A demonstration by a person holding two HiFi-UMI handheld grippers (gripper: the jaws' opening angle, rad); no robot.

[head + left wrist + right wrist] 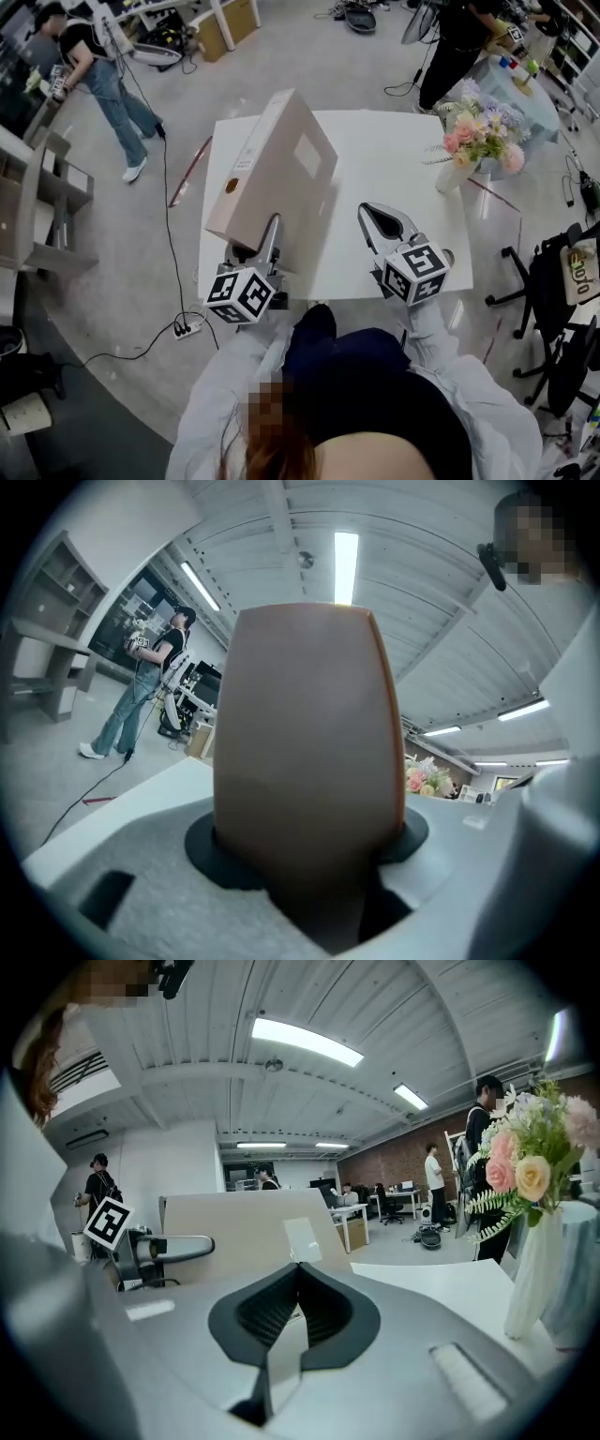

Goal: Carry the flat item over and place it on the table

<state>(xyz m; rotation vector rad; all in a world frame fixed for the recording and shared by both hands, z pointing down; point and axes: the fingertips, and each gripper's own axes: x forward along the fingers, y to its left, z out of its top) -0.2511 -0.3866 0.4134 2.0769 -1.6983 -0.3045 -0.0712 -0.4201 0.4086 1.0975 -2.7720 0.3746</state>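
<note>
The left gripper (270, 232), half-open, clamped the flat box (279, 172). The right gripper (376, 215) was closed, empty. A vase (451, 175) held flowers (483, 131).

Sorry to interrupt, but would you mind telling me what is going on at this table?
A person is working with a handheld gripper in each hand. The left gripper is clamped on the edge of a flat cardboard box, holding it tilted over the white table; it is not lying flat yet. The right gripper is shut and empty beside it.
</note>
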